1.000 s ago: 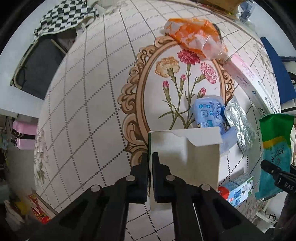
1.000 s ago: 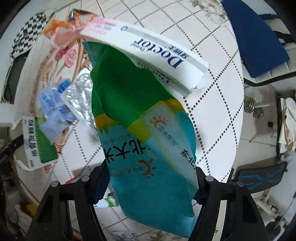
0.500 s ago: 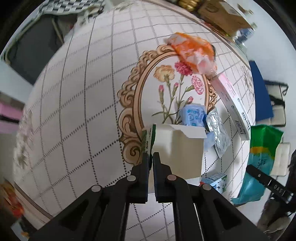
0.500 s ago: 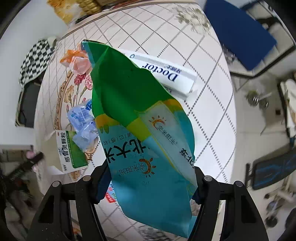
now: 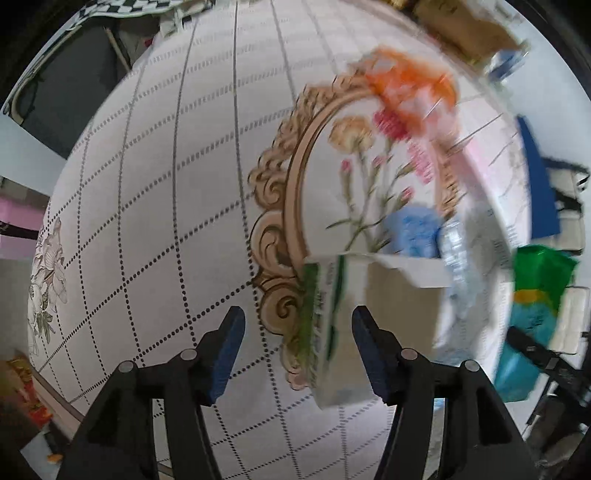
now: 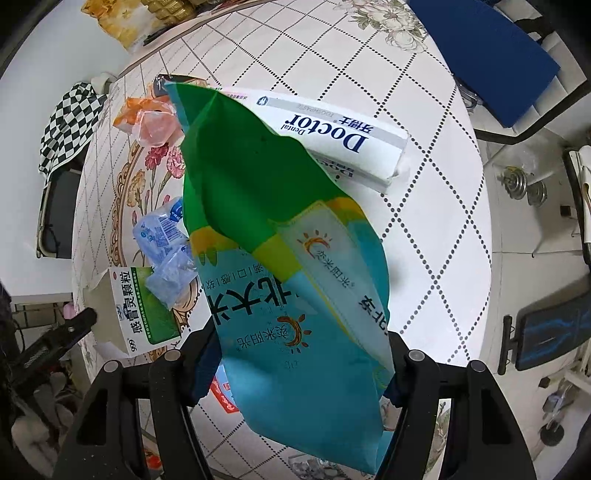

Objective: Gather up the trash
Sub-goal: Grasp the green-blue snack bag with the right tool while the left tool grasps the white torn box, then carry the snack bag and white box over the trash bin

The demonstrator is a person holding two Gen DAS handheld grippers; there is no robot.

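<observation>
My left gripper (image 5: 295,354) is open. A white and green medicine box (image 5: 354,325) sits blurred between its jaws, tilted, no longer pinched. The same box (image 6: 136,310) shows in the right wrist view at the table's near left. My right gripper (image 6: 295,354) is shut on a green and blue bag (image 6: 288,258) that hangs over the table. Other trash lies on the table: an orange wrapper (image 6: 147,118), blue packets (image 6: 162,236), a white toothpaste box (image 6: 332,136) and a foil blister pack (image 5: 458,258).
The round table (image 6: 436,221) has a tiled floral cloth. A blue chair (image 6: 491,55) stands at the far right. A checkered cloth (image 6: 70,122) hangs on a chair at the left. A yellow snack bag (image 6: 122,18) lies at the far edge.
My left gripper has opened and let go of the medicine box; the view is blurred from motion. My right gripper still holds the bag and has pulled back slightly.
</observation>
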